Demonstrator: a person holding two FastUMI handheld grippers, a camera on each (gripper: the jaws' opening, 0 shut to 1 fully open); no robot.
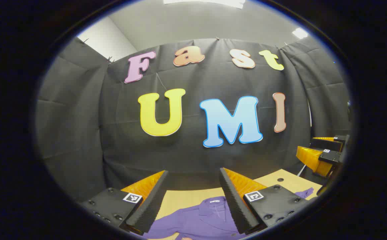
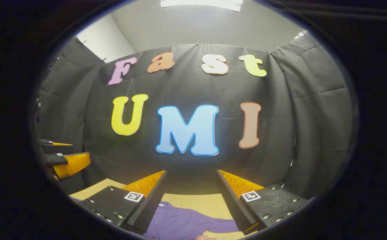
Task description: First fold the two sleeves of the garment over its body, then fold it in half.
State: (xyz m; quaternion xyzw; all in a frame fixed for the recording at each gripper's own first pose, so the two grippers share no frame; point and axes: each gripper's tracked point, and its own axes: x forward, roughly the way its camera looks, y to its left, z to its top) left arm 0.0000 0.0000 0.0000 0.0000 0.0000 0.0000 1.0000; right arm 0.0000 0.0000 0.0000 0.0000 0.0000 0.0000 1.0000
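Observation:
A purple collared garment [image 1: 200,216] lies flat on a light wooden table [image 1: 183,200], its collar toward the far wall. In the left gripper view my left gripper [image 1: 193,176] hangs open above it, nothing between its fingers. The right gripper [image 1: 323,153] shows at the right edge there, above the table's far right corner. In the right gripper view my right gripper [image 2: 191,176] is open over the same purple garment [image 2: 180,221], one sleeve [image 2: 220,226] stretching to the right. The left gripper [image 2: 63,158] appears at the left edge there.
The black cloth wall [image 1: 193,156] rises just behind the table's far edge. A small dark hole [image 1: 280,179] marks the tabletop near the far right. Bare wood table [image 2: 193,200] shows beyond the collar.

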